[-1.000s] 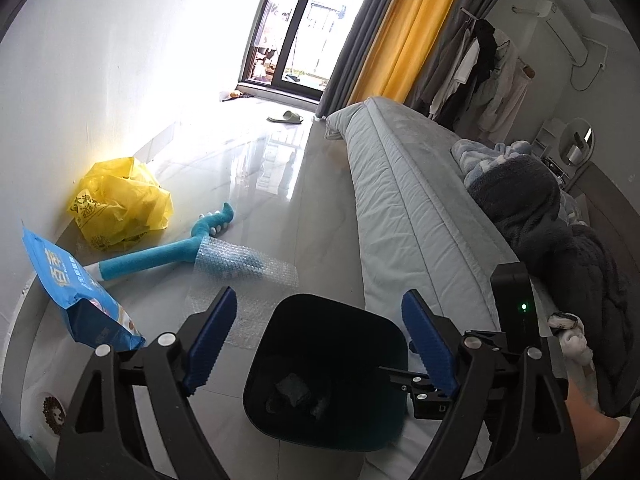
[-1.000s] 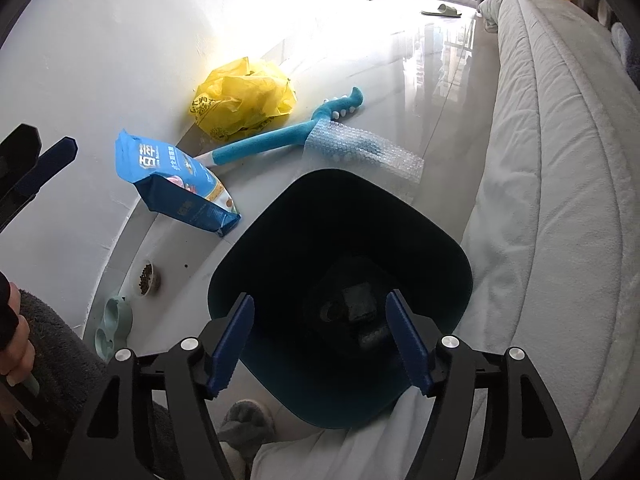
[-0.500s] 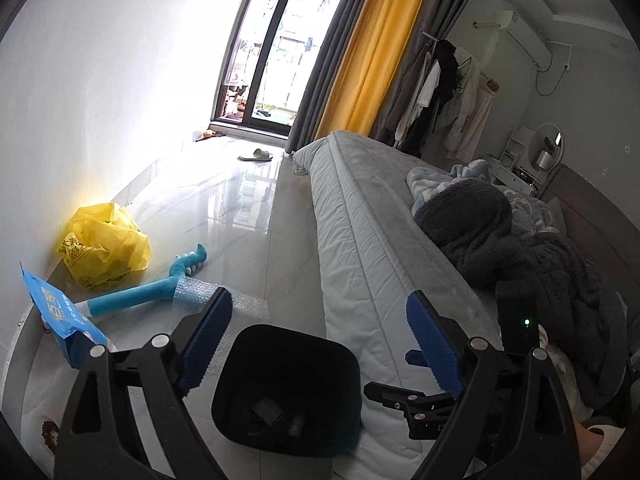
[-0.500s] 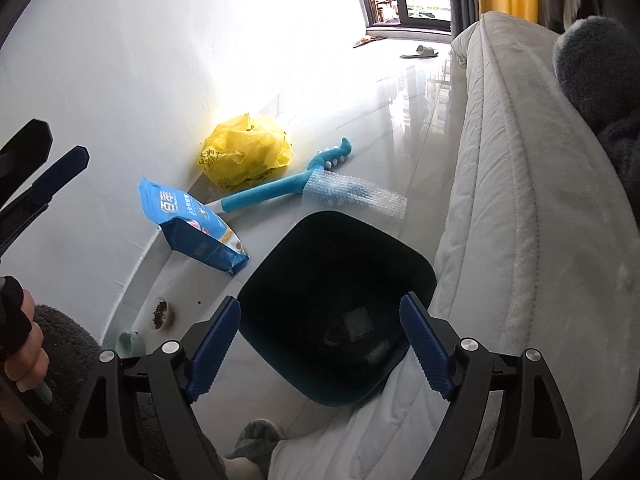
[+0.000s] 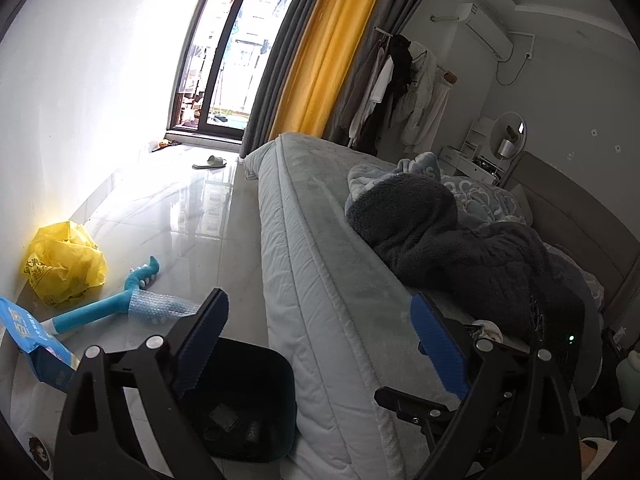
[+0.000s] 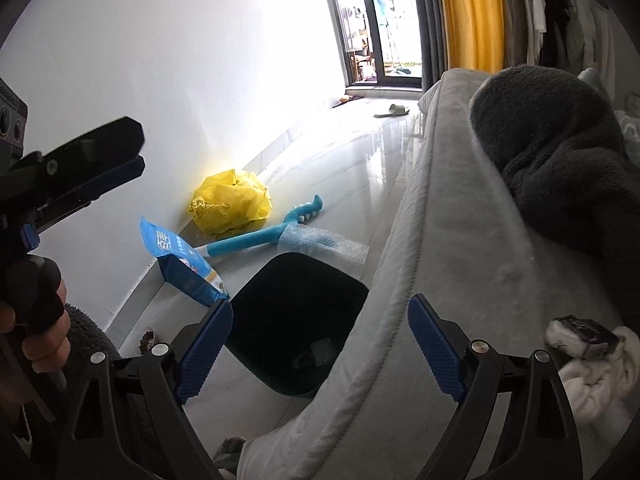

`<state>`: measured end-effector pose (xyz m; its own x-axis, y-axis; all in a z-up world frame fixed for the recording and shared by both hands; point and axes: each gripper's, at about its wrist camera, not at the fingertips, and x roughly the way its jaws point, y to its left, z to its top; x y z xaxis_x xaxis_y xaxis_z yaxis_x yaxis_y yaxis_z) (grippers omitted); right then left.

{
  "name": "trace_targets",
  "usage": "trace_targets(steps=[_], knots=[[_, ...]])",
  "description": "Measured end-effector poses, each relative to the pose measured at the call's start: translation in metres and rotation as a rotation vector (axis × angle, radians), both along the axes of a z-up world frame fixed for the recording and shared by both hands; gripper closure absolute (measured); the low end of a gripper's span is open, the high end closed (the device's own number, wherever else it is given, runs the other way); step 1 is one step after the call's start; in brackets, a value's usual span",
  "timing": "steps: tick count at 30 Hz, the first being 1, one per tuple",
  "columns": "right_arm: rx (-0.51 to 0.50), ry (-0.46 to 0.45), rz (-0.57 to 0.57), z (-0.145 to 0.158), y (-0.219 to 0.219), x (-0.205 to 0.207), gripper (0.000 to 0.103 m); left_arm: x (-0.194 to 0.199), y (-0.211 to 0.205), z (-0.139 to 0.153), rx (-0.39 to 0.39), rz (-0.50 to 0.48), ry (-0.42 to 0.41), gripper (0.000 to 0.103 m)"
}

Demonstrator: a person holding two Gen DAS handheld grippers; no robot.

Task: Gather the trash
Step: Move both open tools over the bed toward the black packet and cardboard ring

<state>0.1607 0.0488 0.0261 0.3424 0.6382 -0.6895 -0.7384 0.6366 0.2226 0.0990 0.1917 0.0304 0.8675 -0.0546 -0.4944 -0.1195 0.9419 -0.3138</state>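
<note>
We took the dark bin (image 6: 298, 320) as our landmark: it stood on the glossy tiled floor (image 5: 192, 232), its far side touching the edge of the mattress (image 5: 320, 280), with a few dark scraps (image 5: 224, 420) lying at its bottom. Our left gripper (image 5: 320, 344) hung above the bin and the mattress edge, jaws opening wide with nothing between them; our right gripper (image 6: 320, 352) hung likewise over the bin's near rim, jaws opening and nothing held. Just beyond the bin lay a sheet of bubble wrap (image 6: 324, 242), touching a blue long-handled brush (image 6: 260, 236). Left of the bin a blue pouch (image 6: 184, 264) stood tilted by the wall, its corner just beside the bin's rim. Farther along the wall past the pouch sat a crumpled yellow bag (image 6: 230, 206). Beyond these, the floor ran open between wall and mattress to the balcony door (image 5: 228, 60), with only a slipper (image 5: 210, 162) near the far end. Right of the bin, up on the mattress, a dark blanket (image 5: 460, 240) was heaped, and a small wrapper (image 6: 584, 334) lay on a white cloth (image 6: 596, 384) near the edge.
</note>
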Motion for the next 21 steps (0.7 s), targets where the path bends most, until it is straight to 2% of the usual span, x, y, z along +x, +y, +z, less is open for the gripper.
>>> trace_targets(steps=[6,21], knots=[[0.005,-0.04,-0.037,0.008,-0.029,0.003,0.013,0.015,-0.026,-0.001,-0.029,-0.045,0.013,0.009],[-0.126,-0.147,-0.078,-0.005,-0.091,-0.002,0.013,0.059,-0.084,-0.024,-0.02,-0.129,0.101,0.009]])
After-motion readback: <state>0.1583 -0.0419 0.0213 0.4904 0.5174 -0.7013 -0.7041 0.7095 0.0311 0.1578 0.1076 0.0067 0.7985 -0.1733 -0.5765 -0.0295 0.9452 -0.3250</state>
